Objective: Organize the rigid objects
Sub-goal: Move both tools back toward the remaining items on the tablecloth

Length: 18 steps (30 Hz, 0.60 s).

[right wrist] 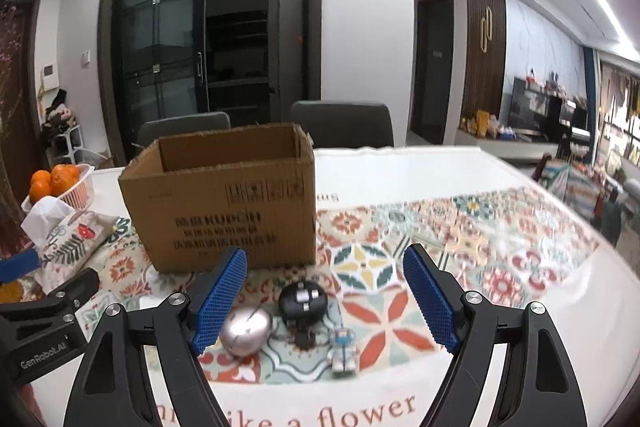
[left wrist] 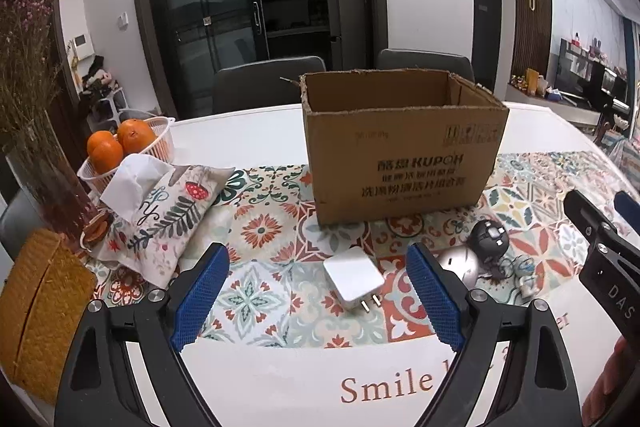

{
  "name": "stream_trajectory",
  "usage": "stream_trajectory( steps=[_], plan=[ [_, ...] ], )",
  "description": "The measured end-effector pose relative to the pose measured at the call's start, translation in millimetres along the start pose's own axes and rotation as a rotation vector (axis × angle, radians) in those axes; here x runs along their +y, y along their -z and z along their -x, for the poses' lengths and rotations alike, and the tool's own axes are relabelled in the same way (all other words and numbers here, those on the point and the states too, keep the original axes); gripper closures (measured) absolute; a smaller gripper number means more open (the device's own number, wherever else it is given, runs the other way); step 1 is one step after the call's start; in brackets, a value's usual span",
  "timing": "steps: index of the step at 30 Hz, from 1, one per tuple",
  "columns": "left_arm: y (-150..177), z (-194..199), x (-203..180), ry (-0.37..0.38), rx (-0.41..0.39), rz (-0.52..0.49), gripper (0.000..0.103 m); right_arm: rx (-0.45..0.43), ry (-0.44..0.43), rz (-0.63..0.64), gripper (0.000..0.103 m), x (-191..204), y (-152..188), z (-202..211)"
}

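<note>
An open cardboard box (left wrist: pixel 404 151) stands on the patterned table mat; it also shows in the right wrist view (right wrist: pixel 224 203). A white plug adapter (left wrist: pixel 354 279) lies in front of it, between the fingers of my open, empty left gripper (left wrist: pixel 318 297). To its right lie a silver egg-shaped object (left wrist: pixel 460 265), a black round gadget (left wrist: pixel 490 237) and a small figure (left wrist: pixel 524 277). My right gripper (right wrist: pixel 324 303) is open and empty above the silver egg (right wrist: pixel 246 331), the black gadget (right wrist: pixel 302 301) and the small figure (right wrist: pixel 343 347).
A fabric tissue pouch (left wrist: pixel 160 215), a white basket of oranges (left wrist: pixel 128 147), a vase of dried flowers (left wrist: pixel 36 131) and a woven box (left wrist: pixel 40 311) sit at the left. Two grey chairs (left wrist: pixel 268 83) stand behind the table. The right gripper's body (left wrist: pixel 604 251) shows at the right edge.
</note>
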<state>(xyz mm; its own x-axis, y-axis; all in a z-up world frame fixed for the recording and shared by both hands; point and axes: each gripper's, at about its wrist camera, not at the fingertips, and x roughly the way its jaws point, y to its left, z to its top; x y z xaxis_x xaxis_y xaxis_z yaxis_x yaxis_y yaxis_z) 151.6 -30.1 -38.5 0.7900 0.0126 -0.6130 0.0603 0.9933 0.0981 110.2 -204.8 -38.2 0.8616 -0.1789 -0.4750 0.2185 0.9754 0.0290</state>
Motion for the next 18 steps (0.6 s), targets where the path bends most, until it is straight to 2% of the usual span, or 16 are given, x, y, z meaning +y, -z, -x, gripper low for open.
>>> stream_trajectory(
  steps=[9, 18],
  plan=[
    [20, -18, -10, 0.065, 0.032, -0.010, 0.012, 0.104, -0.004, -0.073, 0.021, -15, 33, -17],
    [33, -38, -12, 0.094, 0.037, -0.019, 0.007, 0.119, 0.064, -0.077, 0.022, -14, 50, -24]
  ],
)
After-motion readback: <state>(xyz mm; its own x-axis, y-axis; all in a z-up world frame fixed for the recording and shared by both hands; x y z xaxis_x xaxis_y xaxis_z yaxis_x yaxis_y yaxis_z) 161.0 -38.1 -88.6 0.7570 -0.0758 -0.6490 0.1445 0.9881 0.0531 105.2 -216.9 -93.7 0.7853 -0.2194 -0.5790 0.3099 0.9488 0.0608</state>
